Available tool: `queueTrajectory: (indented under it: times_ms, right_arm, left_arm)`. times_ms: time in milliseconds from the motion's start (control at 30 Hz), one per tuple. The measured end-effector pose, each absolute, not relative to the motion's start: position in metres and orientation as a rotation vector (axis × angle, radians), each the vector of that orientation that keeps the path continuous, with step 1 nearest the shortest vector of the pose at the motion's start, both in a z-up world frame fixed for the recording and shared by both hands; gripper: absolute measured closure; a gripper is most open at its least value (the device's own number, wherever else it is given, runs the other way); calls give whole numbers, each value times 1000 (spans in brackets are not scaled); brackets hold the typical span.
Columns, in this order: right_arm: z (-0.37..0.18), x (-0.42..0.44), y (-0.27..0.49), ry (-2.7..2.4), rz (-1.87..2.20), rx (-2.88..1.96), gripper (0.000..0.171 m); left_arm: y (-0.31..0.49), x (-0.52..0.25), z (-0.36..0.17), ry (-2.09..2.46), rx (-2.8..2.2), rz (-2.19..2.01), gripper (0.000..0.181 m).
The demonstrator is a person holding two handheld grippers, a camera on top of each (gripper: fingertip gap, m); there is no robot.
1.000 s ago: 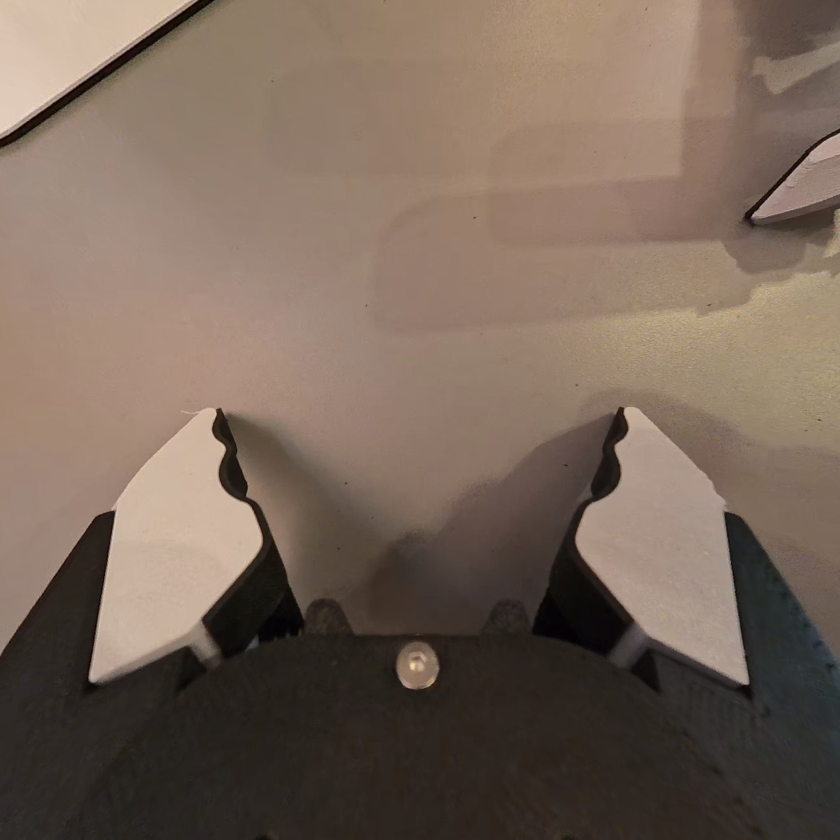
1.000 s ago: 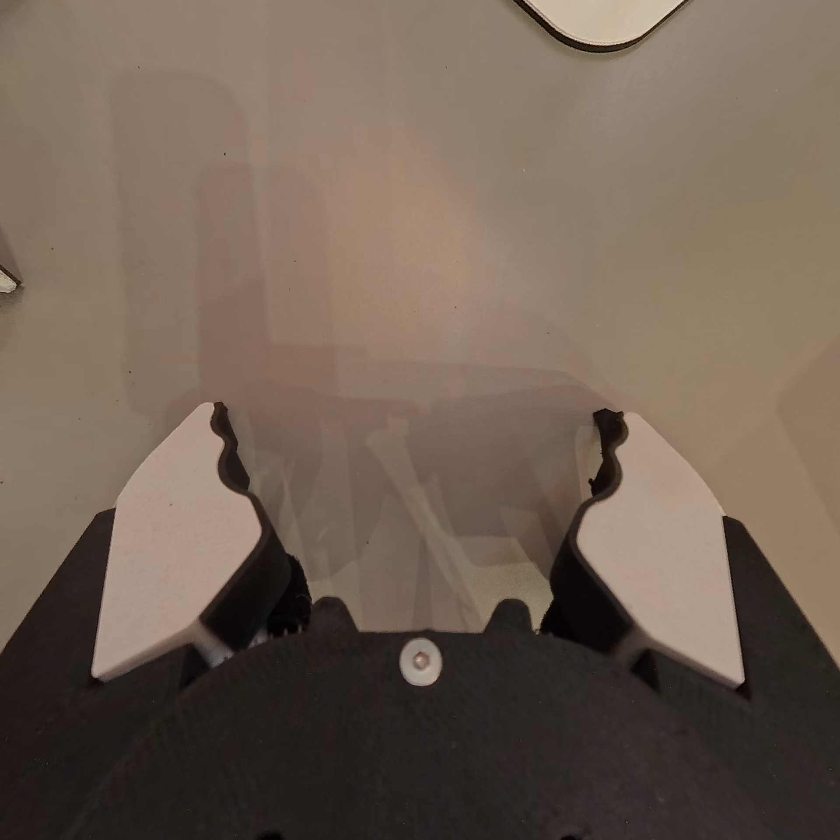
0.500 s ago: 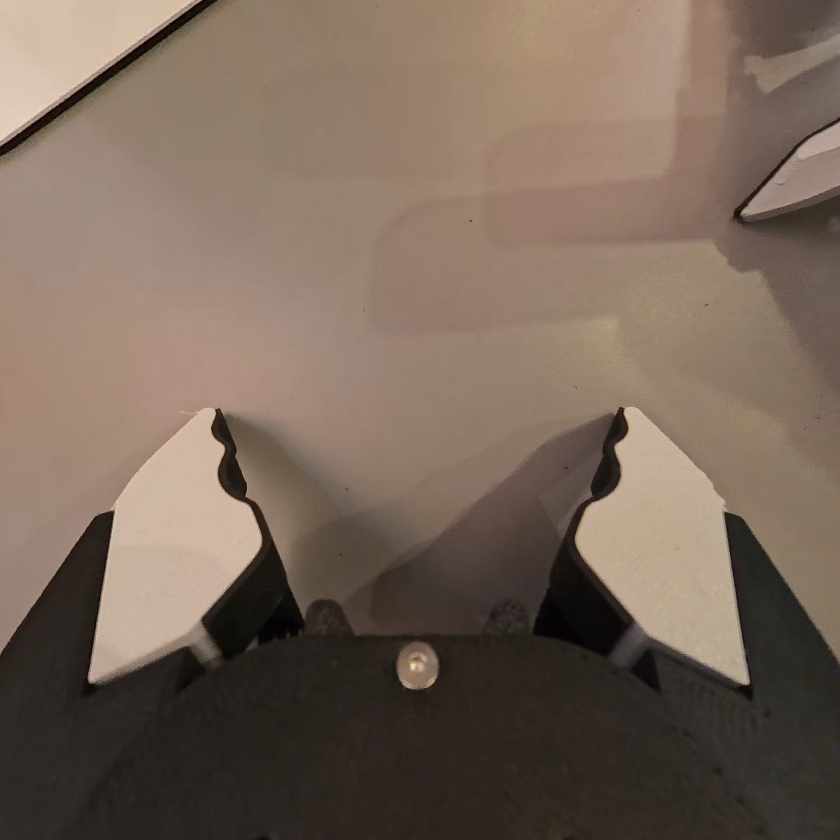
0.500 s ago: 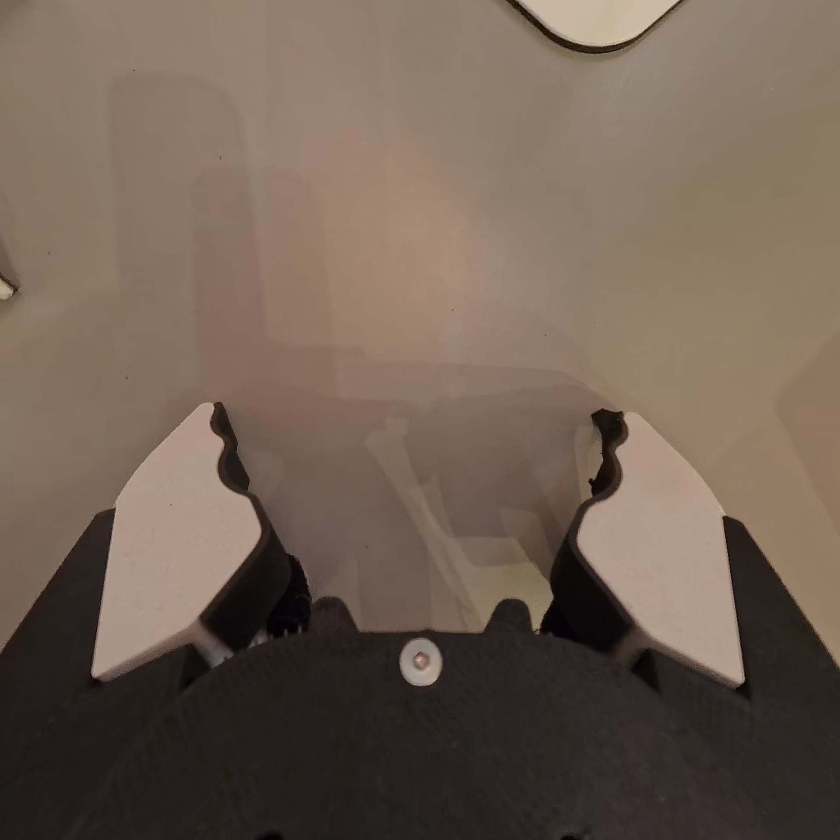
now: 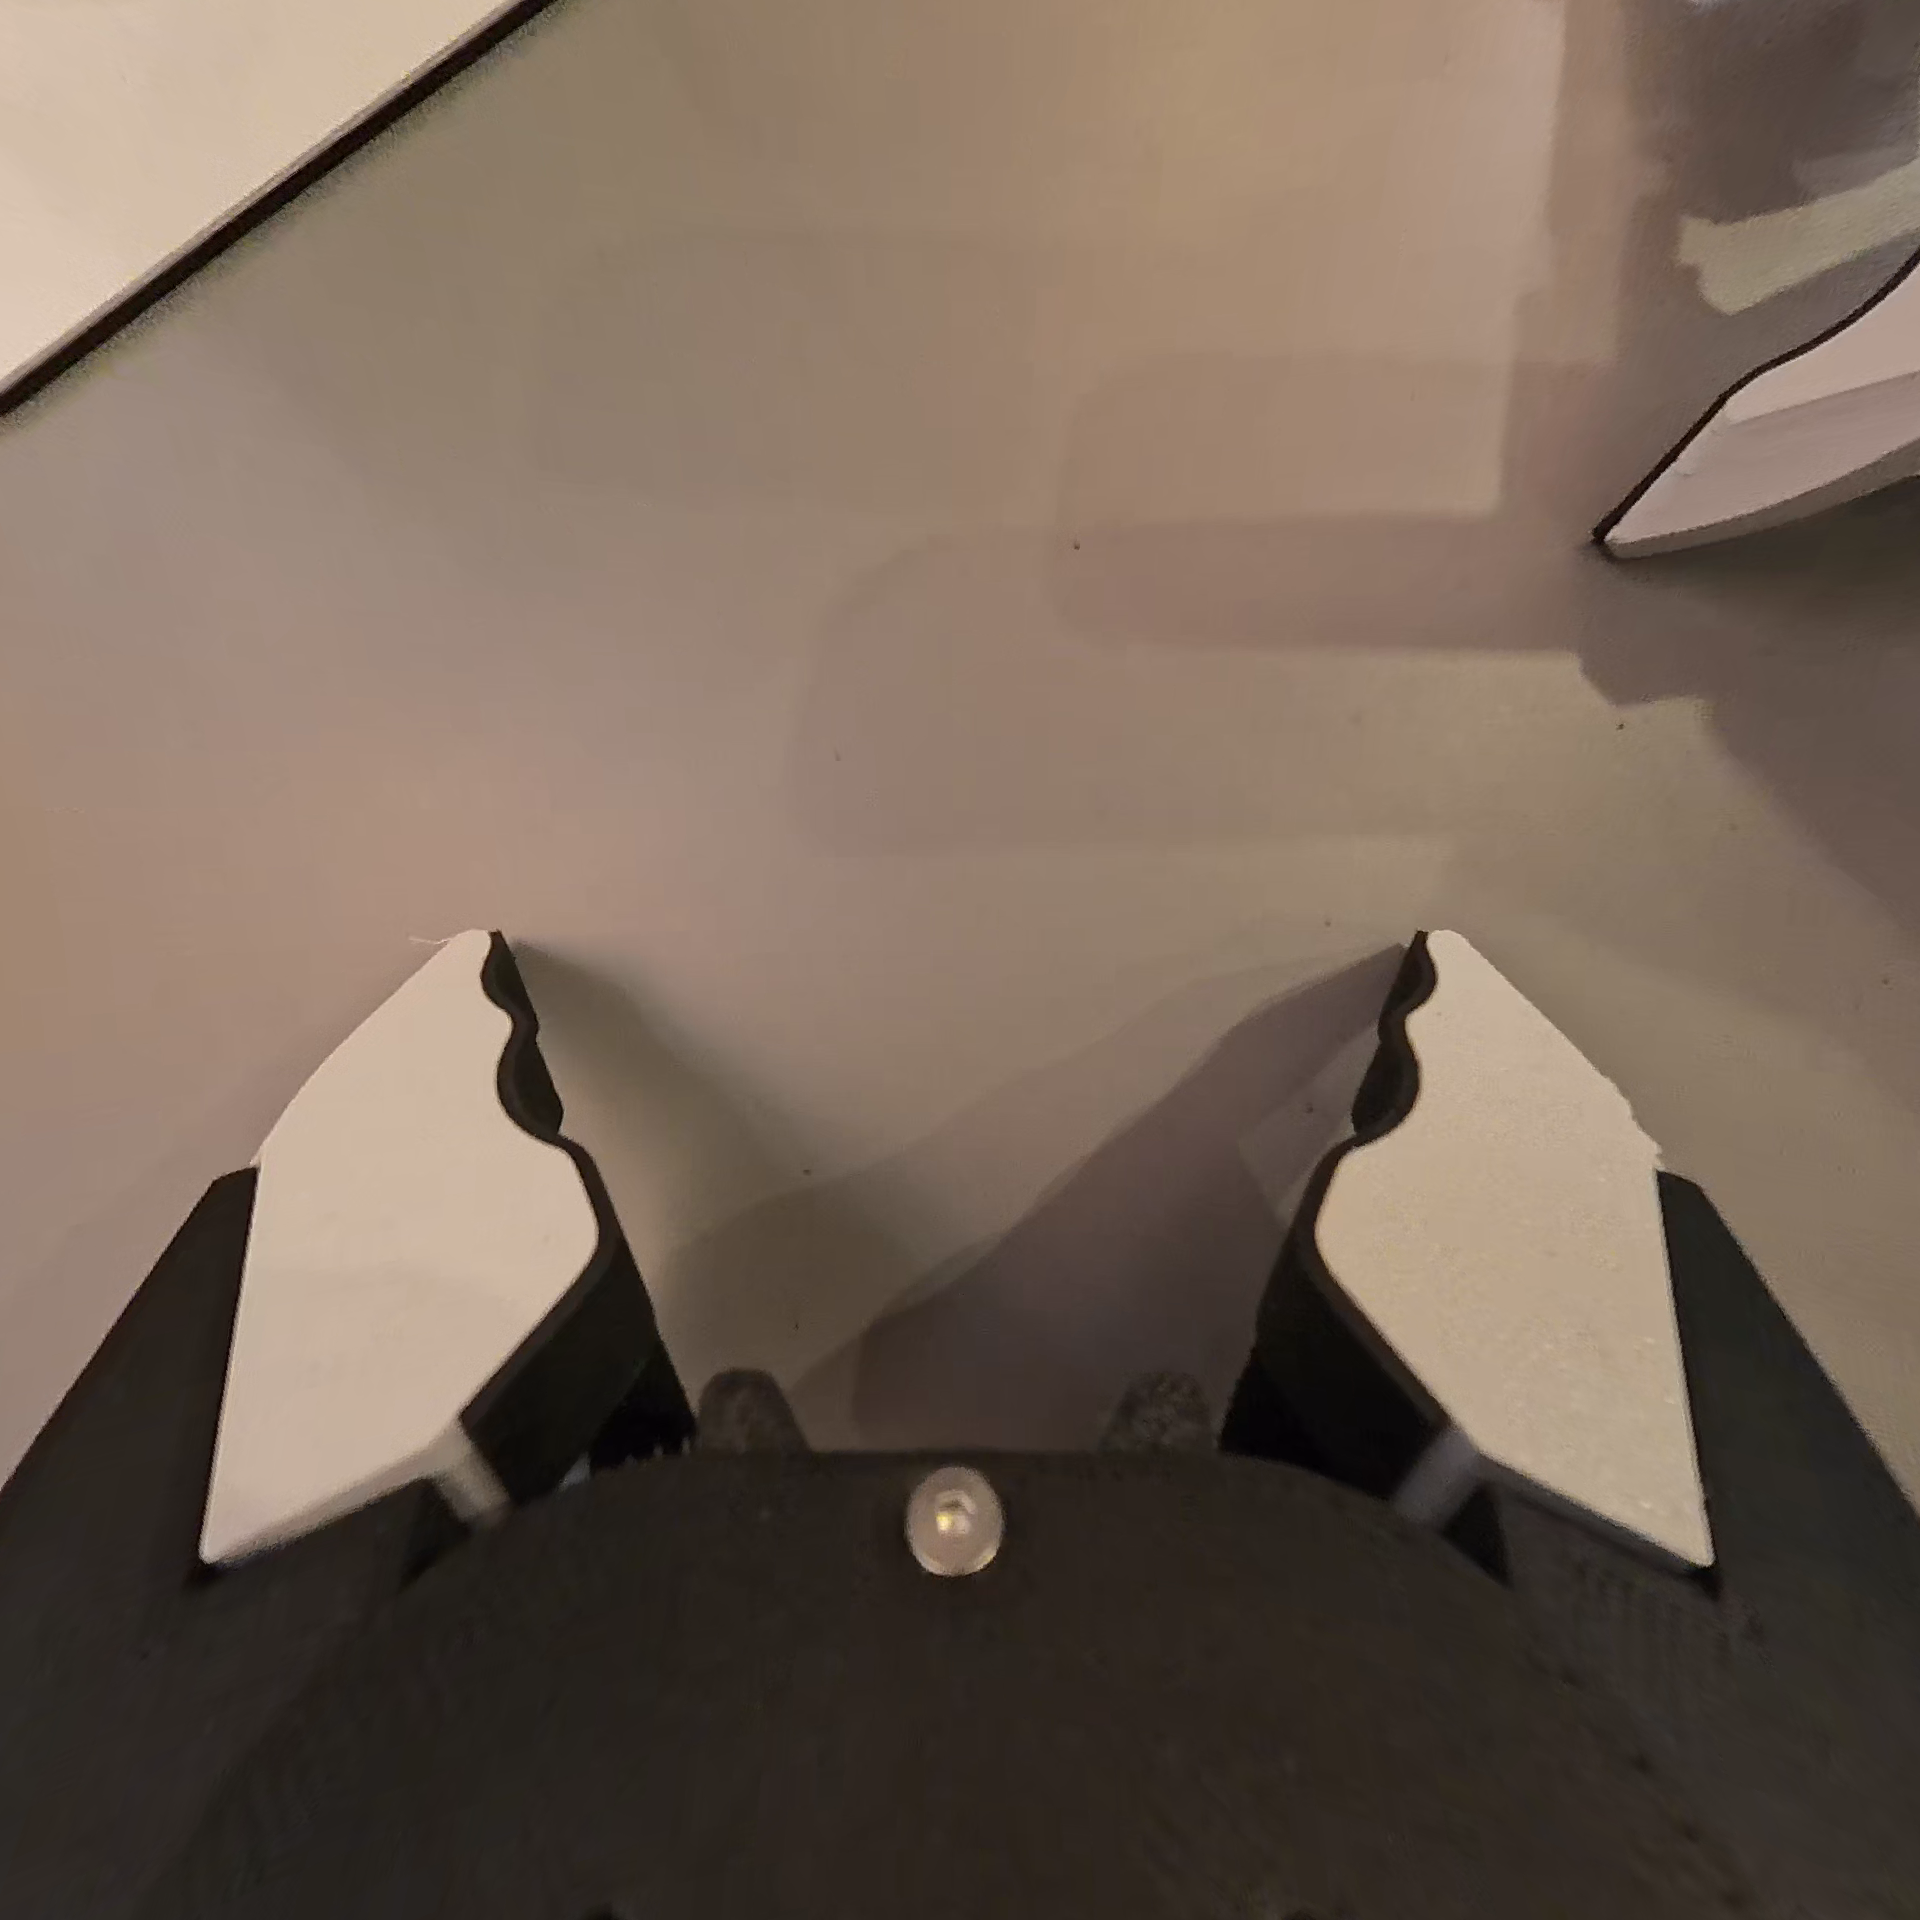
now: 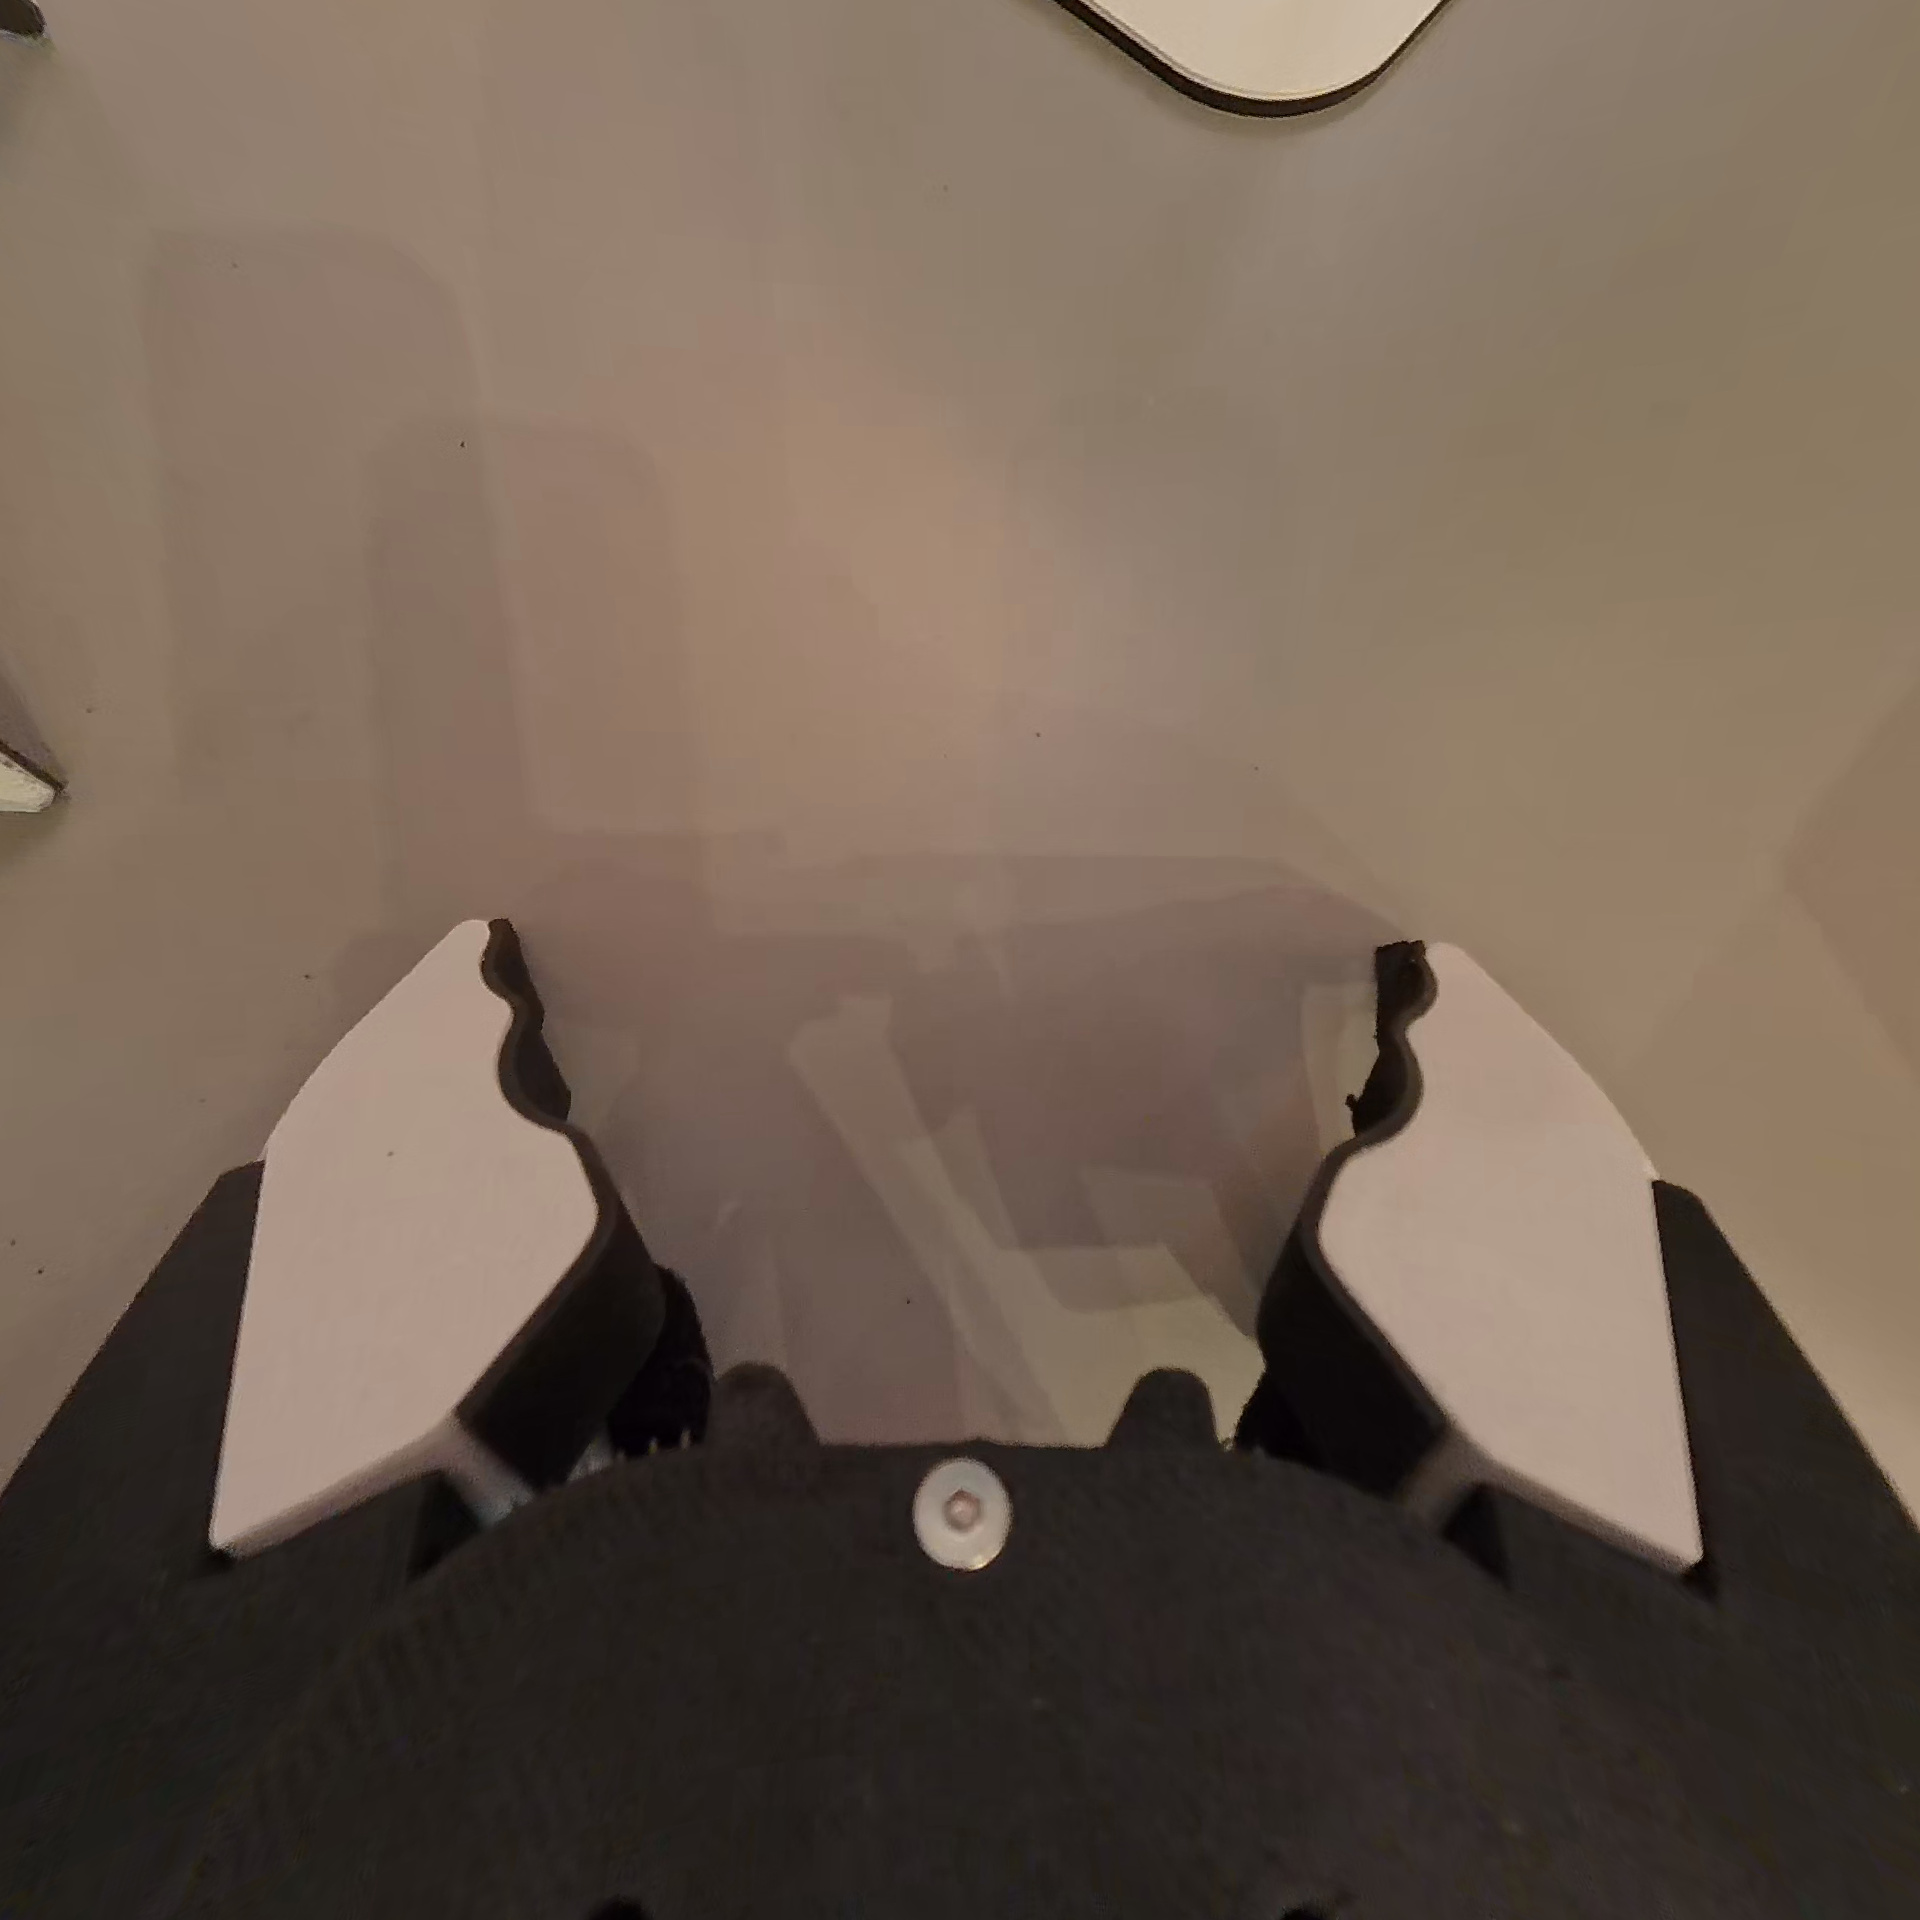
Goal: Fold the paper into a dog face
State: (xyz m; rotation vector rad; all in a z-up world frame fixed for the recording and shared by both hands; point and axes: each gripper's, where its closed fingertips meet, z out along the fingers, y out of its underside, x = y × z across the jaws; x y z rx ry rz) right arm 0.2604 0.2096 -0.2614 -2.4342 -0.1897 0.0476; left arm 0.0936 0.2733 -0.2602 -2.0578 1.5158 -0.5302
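While the left hand-held gripper point(image 5: 956, 940) hangs over the grey desk point(image 5: 727, 520), its jaws stand wide apart and empty, white fingers point(image 5: 416, 1247) edged with black pads. Shadows and dim reflections lie on the glossy desk just ahead of it. Farther ahead to its right, one finger point(image 5: 1787, 457) of the right hand-held gripper reaches in, its tip close to the surface. Far ahead to its left lies a flat white panel point(image 5: 156, 135) with a dark rim.

Seen from its own camera, the right hand-held gripper point(image 6: 951, 935) is likewise spread wide with nothing held. Straight ahead and far off, slightly to its right, is the panel's rounded corner point(image 6: 1247, 42). Whether that panel is the paper cannot be told.
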Motion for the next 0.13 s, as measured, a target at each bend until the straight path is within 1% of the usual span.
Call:
queueTrajectory:
  times_ms: [133]
  right_arm:
    - [-261,259,212,-183,44,-2436,25]
  left_arm:
    - [274,99,-261,1522,-2056,-529,35]
